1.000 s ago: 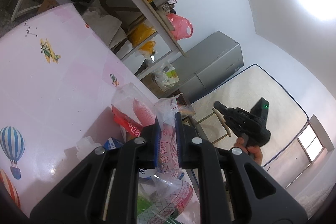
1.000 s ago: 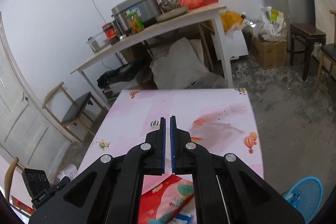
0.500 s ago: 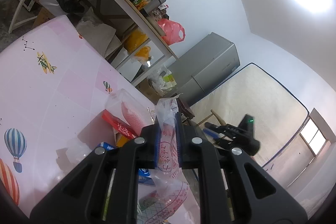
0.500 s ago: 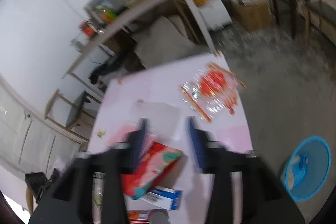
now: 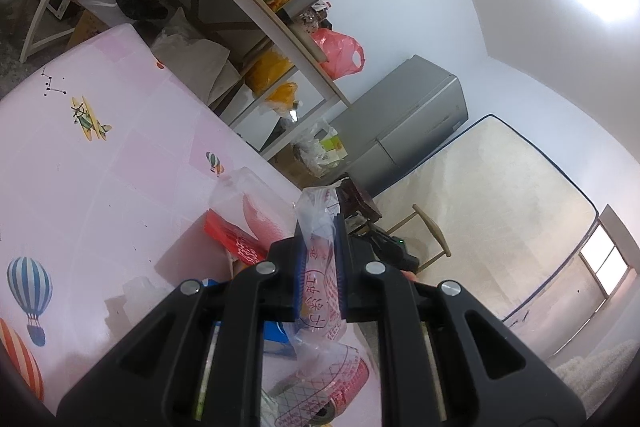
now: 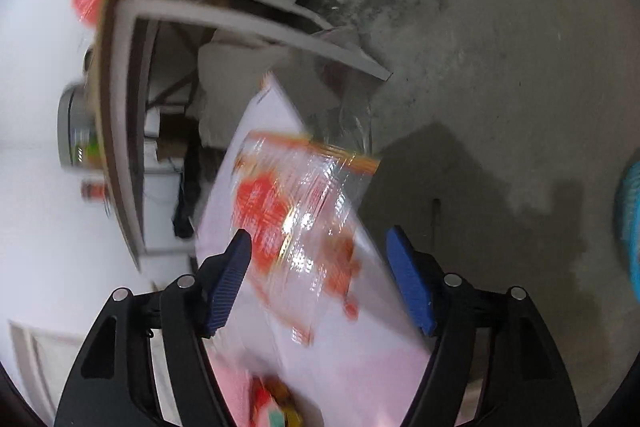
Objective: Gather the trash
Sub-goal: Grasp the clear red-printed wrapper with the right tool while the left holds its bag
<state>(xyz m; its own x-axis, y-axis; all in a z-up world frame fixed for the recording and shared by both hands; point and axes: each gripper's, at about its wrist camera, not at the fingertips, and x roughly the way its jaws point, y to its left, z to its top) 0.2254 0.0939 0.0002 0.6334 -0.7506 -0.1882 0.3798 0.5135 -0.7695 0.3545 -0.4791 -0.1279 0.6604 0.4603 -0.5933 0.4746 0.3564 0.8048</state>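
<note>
Clearly, our worry starts with the pink tabletop [image 6: 360,359]: the clear red-printed wrapper [image 6: 304,211] lies at its far corner, overhanging the edge above the floor. Our right hand-held gripper [image 6: 320,279] has just been opening its jaws and now straddles that wrapper without touching it; in this blurred view, a careless sweep could nudge the slick film off the tabletop. Our left hand-held gripper [image 5: 318,267] stays pinched on a thin printed plastic bag [image 5: 320,291], which could slip free if tugged.
</note>
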